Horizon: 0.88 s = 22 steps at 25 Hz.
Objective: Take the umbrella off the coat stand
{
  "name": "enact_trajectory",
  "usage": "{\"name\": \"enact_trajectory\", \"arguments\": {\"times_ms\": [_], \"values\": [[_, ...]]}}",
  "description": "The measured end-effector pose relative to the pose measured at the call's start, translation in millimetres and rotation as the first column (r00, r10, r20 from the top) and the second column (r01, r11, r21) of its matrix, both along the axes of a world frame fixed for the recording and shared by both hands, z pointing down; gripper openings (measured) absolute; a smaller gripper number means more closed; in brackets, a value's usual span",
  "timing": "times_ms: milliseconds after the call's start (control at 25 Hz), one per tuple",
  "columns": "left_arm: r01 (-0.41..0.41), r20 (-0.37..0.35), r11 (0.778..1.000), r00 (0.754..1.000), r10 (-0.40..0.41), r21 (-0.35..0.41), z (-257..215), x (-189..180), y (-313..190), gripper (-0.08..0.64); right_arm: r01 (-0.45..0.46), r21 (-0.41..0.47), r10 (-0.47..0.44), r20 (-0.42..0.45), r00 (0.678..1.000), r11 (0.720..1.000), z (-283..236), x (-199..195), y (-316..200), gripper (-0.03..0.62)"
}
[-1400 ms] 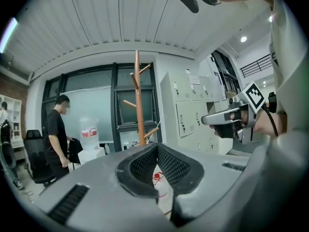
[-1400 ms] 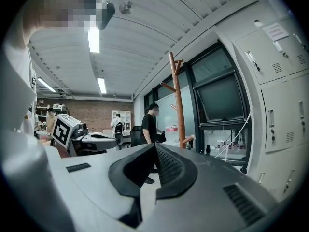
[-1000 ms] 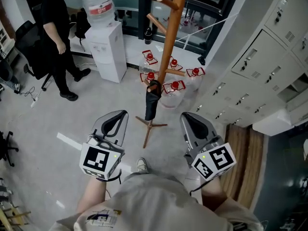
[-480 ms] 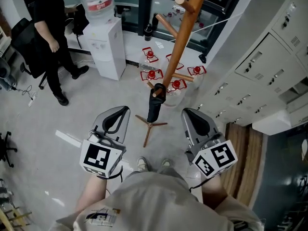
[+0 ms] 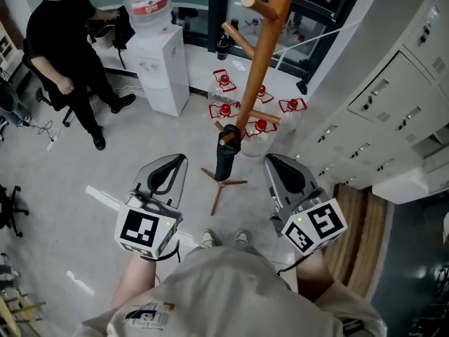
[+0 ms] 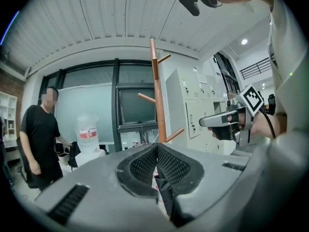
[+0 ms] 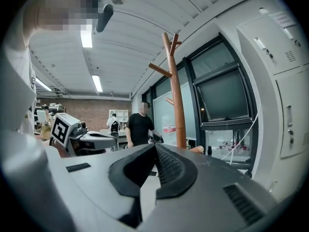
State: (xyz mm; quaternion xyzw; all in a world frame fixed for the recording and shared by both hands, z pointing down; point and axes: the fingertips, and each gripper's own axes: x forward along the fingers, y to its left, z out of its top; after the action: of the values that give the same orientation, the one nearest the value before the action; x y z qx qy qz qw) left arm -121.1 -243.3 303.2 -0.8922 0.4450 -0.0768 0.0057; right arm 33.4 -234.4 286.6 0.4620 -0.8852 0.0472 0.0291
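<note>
Umbrella of black fabric, folded slim [image 5: 224, 156], hangs from one of the lowest pegs of the tall brown wooden coat stand [image 5: 261, 62], its tip pointing down toward the stand's splayed feet. Hung by its top end, it dangles free beside the pole, so I judge it must be lifted up and off the peg rather than tugged sideways. Both tools are held about level, one to each side of the umbrella and well short of it, which reads as an approach with nothing taken hold of yet. The grey left gripper [image 5: 179, 160] has its jaws pressed together on nothing, and the grey right gripper [image 5: 271, 161] is likewise clenched and empty. One would have to part its jaws before it could close round the umbrella. Clear water bottles with red caps [image 5: 256, 126] crowd the floor at the stand's base, probably limiting how near one can step. A person in black [image 5: 59, 41] stands by the white water dispenser [image 5: 163, 69], well apart from the stand
</note>
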Motion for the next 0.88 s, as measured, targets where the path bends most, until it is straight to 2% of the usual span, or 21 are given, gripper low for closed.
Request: {"name": "enact_trajectory", "arguments": {"times_ms": [320, 600, 880], "values": [[-0.002, -0.032, 1.000, 0.999, 0.002, 0.013, -3, 17, -10, 0.008, 0.090, 0.015, -0.091, 0.040, 0.995, 0.996, 0, 5, -14, 0.008], [-0.016, -0.011, 1.000, 1.000, 0.017, 0.013, -1, 26, -23, 0.008, 0.096, 0.046, -0.099, 0.061, 0.993, 0.994, -6, 11, -28, 0.009], [-0.036, -0.040, 0.999, 0.999, 0.036, 0.019, 7, 37, -35, 0.009, 0.114, 0.047, -0.118, 0.073, 0.990, 0.992, 3, 14, -41, 0.009]]}}
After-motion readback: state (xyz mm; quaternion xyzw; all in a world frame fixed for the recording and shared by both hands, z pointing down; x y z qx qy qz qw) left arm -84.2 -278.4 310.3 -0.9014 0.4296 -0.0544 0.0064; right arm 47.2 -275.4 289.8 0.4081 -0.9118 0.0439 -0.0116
